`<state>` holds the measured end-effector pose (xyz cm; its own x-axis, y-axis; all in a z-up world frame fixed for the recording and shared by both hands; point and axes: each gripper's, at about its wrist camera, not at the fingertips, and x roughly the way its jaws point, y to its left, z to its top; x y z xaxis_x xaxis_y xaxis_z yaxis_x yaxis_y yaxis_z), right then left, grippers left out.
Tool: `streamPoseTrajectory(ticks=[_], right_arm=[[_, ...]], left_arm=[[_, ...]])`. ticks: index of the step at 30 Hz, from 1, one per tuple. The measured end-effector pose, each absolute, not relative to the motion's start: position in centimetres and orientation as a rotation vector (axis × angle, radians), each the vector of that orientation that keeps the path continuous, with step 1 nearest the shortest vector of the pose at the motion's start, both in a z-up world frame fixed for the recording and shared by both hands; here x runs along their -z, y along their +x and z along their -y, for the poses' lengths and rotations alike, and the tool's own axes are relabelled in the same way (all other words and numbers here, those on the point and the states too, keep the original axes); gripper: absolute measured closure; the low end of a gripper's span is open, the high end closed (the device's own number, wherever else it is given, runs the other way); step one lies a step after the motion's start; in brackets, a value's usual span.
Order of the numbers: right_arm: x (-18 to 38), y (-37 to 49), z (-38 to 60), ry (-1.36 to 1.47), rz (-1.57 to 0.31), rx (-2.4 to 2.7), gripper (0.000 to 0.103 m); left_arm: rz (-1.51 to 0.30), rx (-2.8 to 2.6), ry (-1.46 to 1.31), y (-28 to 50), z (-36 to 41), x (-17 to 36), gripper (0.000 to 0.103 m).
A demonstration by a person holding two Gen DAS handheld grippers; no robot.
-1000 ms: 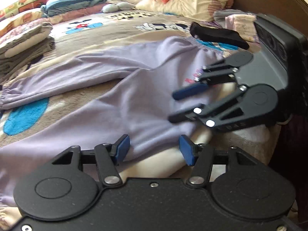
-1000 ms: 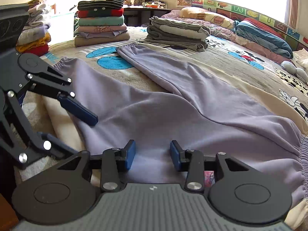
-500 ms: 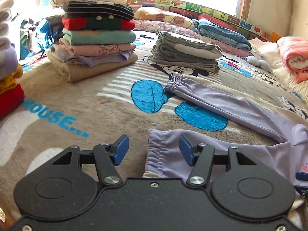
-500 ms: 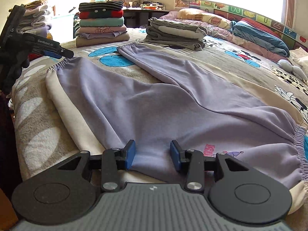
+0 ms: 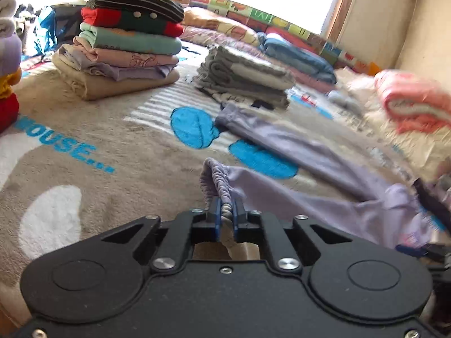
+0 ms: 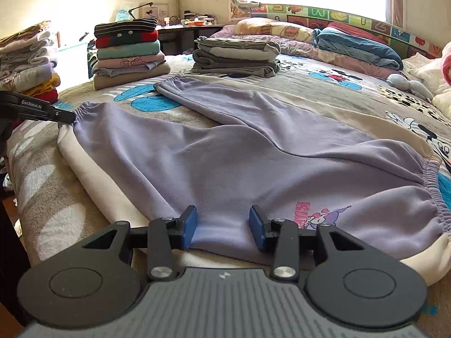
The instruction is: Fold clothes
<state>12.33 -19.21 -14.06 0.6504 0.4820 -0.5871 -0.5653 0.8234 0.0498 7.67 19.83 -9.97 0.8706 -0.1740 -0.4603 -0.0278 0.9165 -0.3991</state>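
Lilac sweatpants [image 6: 239, 157] lie spread flat on the bed, legs pointing away, waistband at the right. My left gripper [image 5: 225, 214] is shut on the elastic cuff [image 5: 217, 180] of the near leg, which is bunched between its blue pads. It shows in the right wrist view [image 6: 66, 117] at the far left, its tip at that cuff. My right gripper [image 6: 222, 225] is open, its blue pads straddling the near edge of the pants by the crotch, beside a cartoon print [image 6: 318, 214]. The other leg [image 5: 296, 143] lies flat further back.
A tall stack of folded clothes [image 6: 126, 56] and a grey folded pile [image 6: 236, 56] stand at the back of the bed. Another pile [image 6: 28, 64] is at the far left. Pillows and a blue quilt [image 6: 358, 46] line the window side. A pink blanket [image 5: 414, 104] lies right.
My left gripper swung from beside the right gripper to the near leg's cuff and closed on it. The right gripper stayed open at the pants' near edge.
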Motion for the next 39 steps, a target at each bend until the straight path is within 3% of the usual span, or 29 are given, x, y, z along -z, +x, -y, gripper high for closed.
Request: streamPoseTrajectory(ticks=[3, 7, 13, 16, 20, 22, 24, 28, 34, 39], right_arm=[[13.9, 11.4, 19.6, -0.18, -0.624, -0.573, 0.06], [14.0, 11.6, 21.0, -0.091, -0.636, -0.567, 0.057], [13.8, 11.0, 19.9, -0.127, -0.624, -0.517, 0.053], [13.2, 10.2, 18.6, -0.185, -0.583, -0.491, 0.047], [11.8, 8.6, 15.3, -0.244, -0.466, -0.571, 0.047], [12.0, 8.4, 13.3, -0.268, -0.453, -0.619, 0.047], [12.9, 8.2, 11.5, -0.292, -0.47, -0.665, 0.047], [14.0, 6.0, 9.5, -0.415, -0.506, -0.719, 0.046], [12.3, 3.8, 9.7, -0.485, -0.526, -0.758, 0.047], [12.9, 3.1, 7.4, -0.527, -0.413, -0.771, 0.046]], left_arm=[[-0.487, 0.201, -0.515, 6.6, -23.0, 10.4, 0.098], [-0.635, 0.199, -0.458, 6.9, -23.0, 12.8, 0.097], [-0.66, 0.102, -0.443, 5.9, -22.9, 12.8, 0.076], [-0.563, 0.083, -0.376, 5.1, -21.7, 11.2, 0.076], [-0.525, 0.131, -0.219, 6.3, -16.7, 10.4, 0.076], [-0.557, 0.159, -0.16, 7.4, -14.3, 11.2, 0.076], [-0.725, 0.206, -0.054, 8.5, -11.8, 13.2, 0.076], [-0.749, 0.245, 0.264, 5.6, -8.8, 13.5, 0.075], [-0.579, 0.212, 0.118, 4.9, -9.4, 11.6, 0.075], [-0.595, 0.279, 0.119, 5.5, -7.7, 11.8, 0.075]])
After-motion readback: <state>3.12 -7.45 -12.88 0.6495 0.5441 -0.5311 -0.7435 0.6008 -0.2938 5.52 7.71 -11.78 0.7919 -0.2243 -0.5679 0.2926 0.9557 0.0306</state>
